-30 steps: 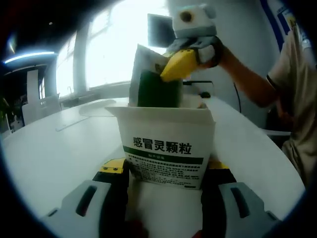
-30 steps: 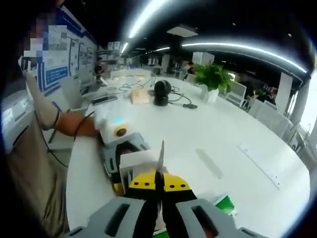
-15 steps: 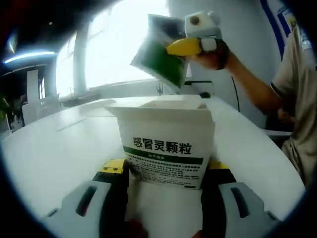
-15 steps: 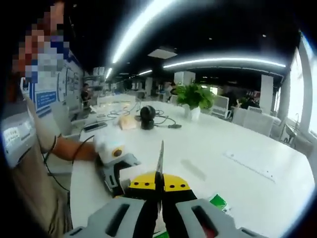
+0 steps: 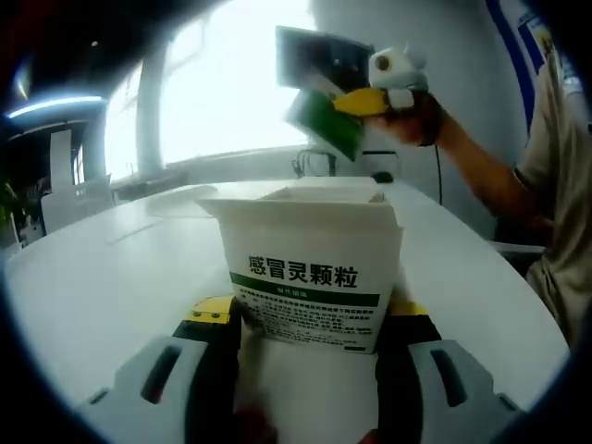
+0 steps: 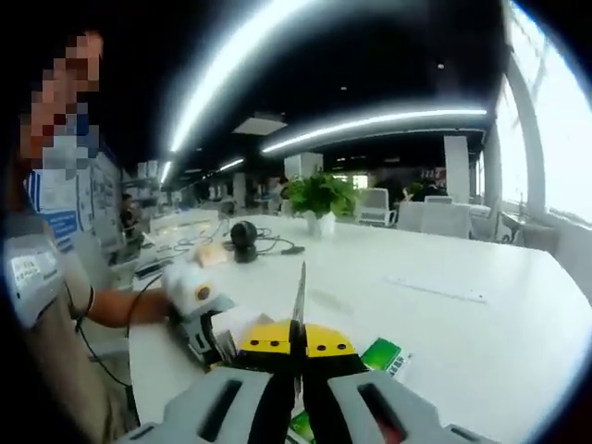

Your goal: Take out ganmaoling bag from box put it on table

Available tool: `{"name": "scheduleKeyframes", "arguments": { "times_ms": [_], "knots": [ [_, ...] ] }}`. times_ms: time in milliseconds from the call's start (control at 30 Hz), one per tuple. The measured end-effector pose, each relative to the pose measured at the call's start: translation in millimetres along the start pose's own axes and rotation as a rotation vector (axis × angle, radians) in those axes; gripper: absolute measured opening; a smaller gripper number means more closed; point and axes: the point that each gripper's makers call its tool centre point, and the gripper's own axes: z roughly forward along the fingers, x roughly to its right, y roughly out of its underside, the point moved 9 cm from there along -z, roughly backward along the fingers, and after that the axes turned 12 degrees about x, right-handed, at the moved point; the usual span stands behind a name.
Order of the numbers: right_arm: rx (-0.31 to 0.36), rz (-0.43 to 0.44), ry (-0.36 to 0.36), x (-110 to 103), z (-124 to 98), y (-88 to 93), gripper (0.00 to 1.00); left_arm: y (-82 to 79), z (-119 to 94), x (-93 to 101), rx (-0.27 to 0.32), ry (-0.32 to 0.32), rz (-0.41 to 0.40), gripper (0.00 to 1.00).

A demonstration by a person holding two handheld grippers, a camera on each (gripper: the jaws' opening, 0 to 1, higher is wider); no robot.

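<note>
White office table (image 5: 102, 277), window-lit; one box, one bag lifted clear.

My left gripper (image 5: 305, 356) clamps one white box (image 5: 310, 273) with green band near the table's edge, base cut off. My right gripper (image 6: 298, 356) pinches one green-and-white ganmaoling bag (image 5: 324, 120), held in air above the box, print unreadable; seen edge-on from the right gripper view.

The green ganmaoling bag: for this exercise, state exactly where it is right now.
In the left gripper view the ganmaoling bag hangs in the air, pinched by the right gripper, above and behind the open white box that the left gripper grips.
</note>
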Motion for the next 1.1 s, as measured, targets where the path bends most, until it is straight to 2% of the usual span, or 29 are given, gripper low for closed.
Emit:
{"name": "scheduleKeyframes", "arguments": {
  "times_ms": [100,233,367,533,600,700,733,867,933,1100],
  "knots": [
    [0.003,0.031,0.051,5,-5,6.7,0.0,0.0,0,-0.1,0.0,0.0,0.0,0.49],
    [-0.01,0.1,0.112,13,-13,24.9,0.0,0.0,0,0.0,0.0,0.0,0.0,0.49],
    [-0.002,0.222,0.17,16,-20,37.8,0.0,0.0,0,0.2,0.0,0.0,0.0,0.49],
    [0.0,0.313,0.195,16,-21,50.2,0.0,-0.1,0,0.3,0.0,0.0,-0.001,0.49],
    [0.006,0.419,0.215,16,-20,56.6,0.0,-0.1,0,0.3,0.0,0.0,0.0,0.49],
    [0.008,0.502,0.232,17,-18,66.1,0.0,-0.1,0,0.2,0.0,0.0,-0.001,0.49],
    [0.001,0.508,0.23,18,-17,69.2,0.0,-0.1,0,0.1,0.0,0.0,-0.001,0.49],
    [0.031,0.66,0.21,15,-12,79.1,0.0,-0.1,0,0.1,0.0,0.0,0.0,0.49],
    [0.029,0.703,0.205,16,-10,83.7,0.0,-0.1,0,0.2,0.0,0.0,0.0,0.49],
    [-0.049,0.626,0.279,24,-8,97.4,0.0,-0.1,0,0.1,0.001,0.001,0.0,0.49]
  ]
}}
